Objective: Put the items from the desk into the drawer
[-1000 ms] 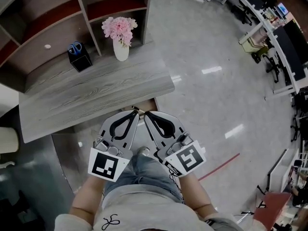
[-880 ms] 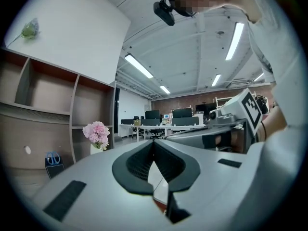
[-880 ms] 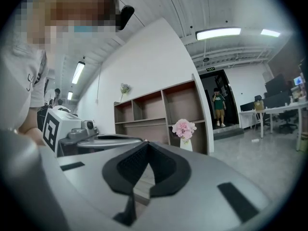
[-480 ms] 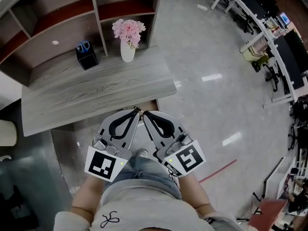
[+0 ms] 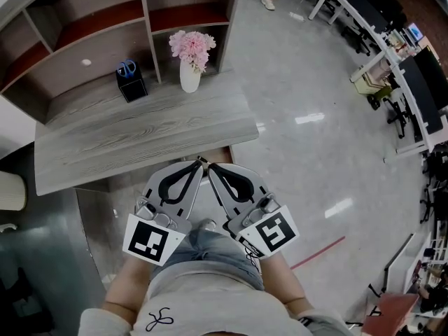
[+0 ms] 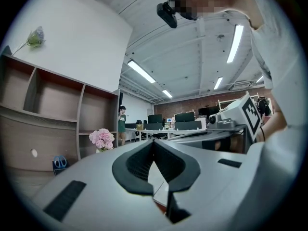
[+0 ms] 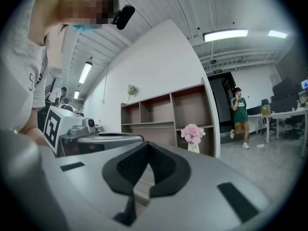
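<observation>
The left gripper [image 5: 199, 162] and the right gripper [image 5: 211, 166] are both pinched shut with nothing between their pads. They are held level in front of the person, with their tips nearly touching, just short of the bench's [image 5: 140, 142] near edge.

A brown strip [image 5: 214, 152] shows right under that near edge, toward the right corner. It may be the drawer, but I cannot tell that, nor whether it is pulled out.

Two things stand along the bench's far edge, against the shelf unit [image 5: 91, 26]. A black holder [image 5: 131, 84] with blue-handled scissors [image 5: 127, 68] stands left of the middle, and a white vase [image 5: 190, 80] of pink flowers [image 5: 192, 45] stands near the far right corner. The rest of the bench top is bare. That would fit other items already being in the drawer, or these two being the items meant.

Judged risks:
- The vase looks top-heavy, so a nudge from shut jaws or a grip high on the stems could tip it off the right edge.
- The scissors sit loose in the holder, so tilting it could spill them.
- With their tips this close, the two grippers could knock each other on a reach.
- A drawer under the near edge would open toward the person's legs, so it could jam if there is too little room.
</observation>
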